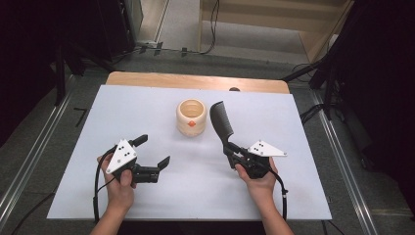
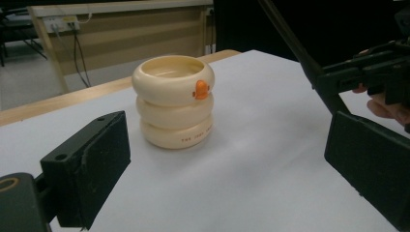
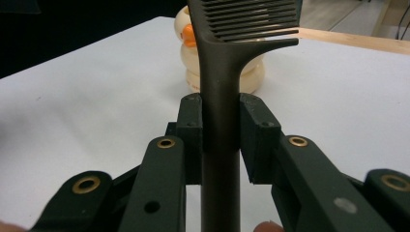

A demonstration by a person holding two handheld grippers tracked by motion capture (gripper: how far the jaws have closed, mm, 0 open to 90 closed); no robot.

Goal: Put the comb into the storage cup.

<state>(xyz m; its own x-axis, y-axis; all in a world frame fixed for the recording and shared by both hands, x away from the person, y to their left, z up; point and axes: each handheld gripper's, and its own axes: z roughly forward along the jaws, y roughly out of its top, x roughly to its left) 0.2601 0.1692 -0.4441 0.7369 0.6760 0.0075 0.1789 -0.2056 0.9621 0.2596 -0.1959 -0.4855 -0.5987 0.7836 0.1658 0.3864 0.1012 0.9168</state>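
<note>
A cream ribbed cup (image 1: 191,118) with an orange duck bill on its side stands upright near the table's middle; it shows too in the left gripper view (image 2: 173,106) and behind the comb in the right gripper view (image 3: 193,58). My right gripper (image 1: 230,148) is shut on the handle of a black comb (image 1: 221,121), whose teeth end rises up and away just right of the cup. In its own view the comb (image 3: 223,72) sits clamped between both pads. My left gripper (image 1: 154,151) stands open, front-left of the cup, holding nothing; its pads (image 2: 92,164) frame the cup.
The white table top (image 1: 147,103) has a wooden strip (image 1: 195,81) along its far edge. Black stands and cables surround the table on the floor. A person's hands hold both grippers near the front edge.
</note>
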